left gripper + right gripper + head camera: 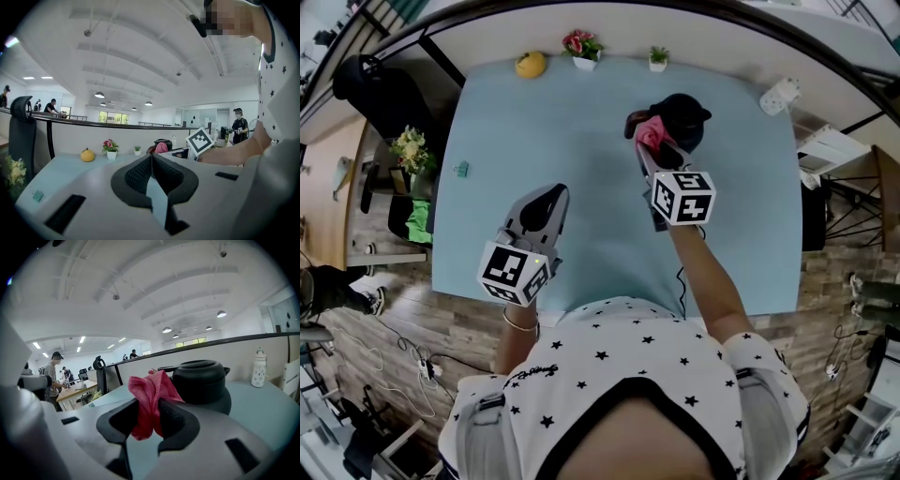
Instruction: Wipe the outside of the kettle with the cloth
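Kettle (682,120) is black with its lid on and stands upright on the light blue table (581,244), right of centre and toward the far edge. We see the right gripper (646,146) reaching at it from the near side. Its jaws are clamped on the pink cloth (649,133), and a bunched wad sticks out past the tips. In the right gripper view the cloth (149,399) is pinched between the two black pads, with folds spilling above and below. The kettle (201,383) sits just behind it and to the right. The cloth lines up with the kettle's left flank in both views, but we can't confirm actual contact. The left gripper (553,197) hangs over the near-left part of the table, well apart from the kettle. Its jaws are fully together with nothing between them, and the left gripper view shows the pads (140,173) meeting on one line. Along the far edge we see a yellow fruit (531,64), a small flower pot (582,49), a tiny green plant (658,58) and, near the far right corner, a white bottle (779,96). A small teal item (461,169) sits near the left edge, too small for us to identify. The right gripper's marker cube (682,197) faces up toward the head view.
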A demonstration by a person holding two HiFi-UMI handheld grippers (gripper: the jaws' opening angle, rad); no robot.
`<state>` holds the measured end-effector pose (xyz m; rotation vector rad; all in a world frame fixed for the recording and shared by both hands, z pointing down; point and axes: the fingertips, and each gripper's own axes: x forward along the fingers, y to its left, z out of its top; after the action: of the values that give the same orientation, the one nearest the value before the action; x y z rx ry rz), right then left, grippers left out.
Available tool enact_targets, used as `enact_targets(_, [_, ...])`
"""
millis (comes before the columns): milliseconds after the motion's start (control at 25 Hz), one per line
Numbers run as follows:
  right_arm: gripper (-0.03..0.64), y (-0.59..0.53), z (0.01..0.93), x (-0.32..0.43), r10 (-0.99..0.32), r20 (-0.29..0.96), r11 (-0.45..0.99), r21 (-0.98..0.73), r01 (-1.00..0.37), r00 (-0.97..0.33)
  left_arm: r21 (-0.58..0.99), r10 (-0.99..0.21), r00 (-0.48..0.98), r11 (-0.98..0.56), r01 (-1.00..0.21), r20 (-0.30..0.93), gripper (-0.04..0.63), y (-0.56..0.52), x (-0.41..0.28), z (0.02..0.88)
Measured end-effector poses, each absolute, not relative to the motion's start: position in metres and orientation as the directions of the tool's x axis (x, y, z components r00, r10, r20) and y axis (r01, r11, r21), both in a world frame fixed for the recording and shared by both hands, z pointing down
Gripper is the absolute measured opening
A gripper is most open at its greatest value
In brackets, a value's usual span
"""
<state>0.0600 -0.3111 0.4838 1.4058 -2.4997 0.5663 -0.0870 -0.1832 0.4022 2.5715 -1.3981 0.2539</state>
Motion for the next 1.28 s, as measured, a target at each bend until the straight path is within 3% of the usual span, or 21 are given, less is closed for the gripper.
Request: enact_targets(1280, [0.123, -0.305, 0.617, 0.059, -0.621, 0.62, 0.361, -0.317, -0.877, -0.48, 0.11, -0.816, 0.496, -0.486, -0.867, 0.298, 0.032, -0.195, -0.1, 0.42])
